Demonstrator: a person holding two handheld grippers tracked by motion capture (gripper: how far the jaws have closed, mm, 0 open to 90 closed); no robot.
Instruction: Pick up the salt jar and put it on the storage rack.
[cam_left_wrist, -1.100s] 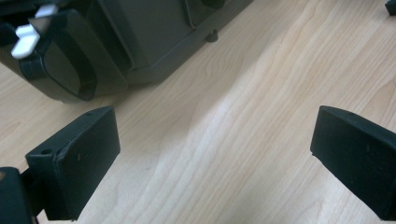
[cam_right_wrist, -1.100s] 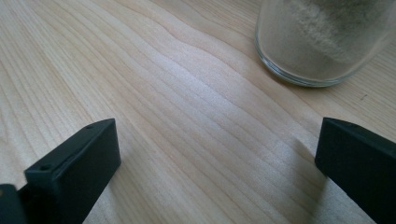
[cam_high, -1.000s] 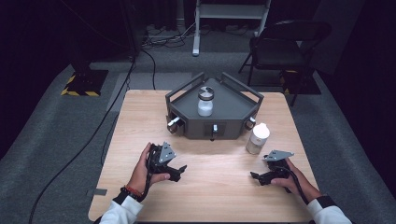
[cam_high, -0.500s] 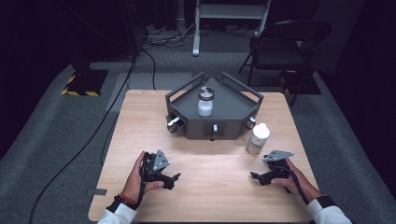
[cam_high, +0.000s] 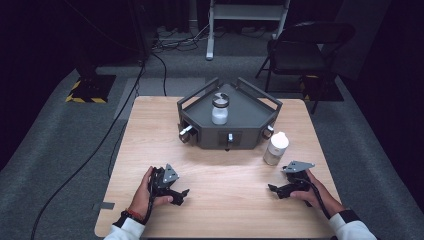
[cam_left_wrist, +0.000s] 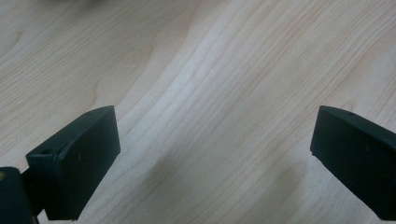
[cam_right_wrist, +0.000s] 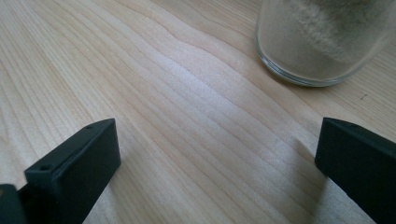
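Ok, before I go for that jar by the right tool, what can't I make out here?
- White-capped glass jar: top cut off by the right gripper view's upper edge.
- Knobs on the dark grey angular tray: too small in the high view.
- Jar on the tray: contents too small to tell.

We see a light wooden table (cam_high: 220, 210) standing on grey carpeted floor (cam_high: 55, 165) in a dim room whose far edges fall into darkness. Behind the table we note a black folding chair (cam_high: 300, 50) at the right, a white metal stand base (cam_high: 247, 15) at centre, and a yellow-and-black striped floor plate (cam_high: 89, 91) at the left. Black cables (cam_high: 107, 140) trail across the carpet.
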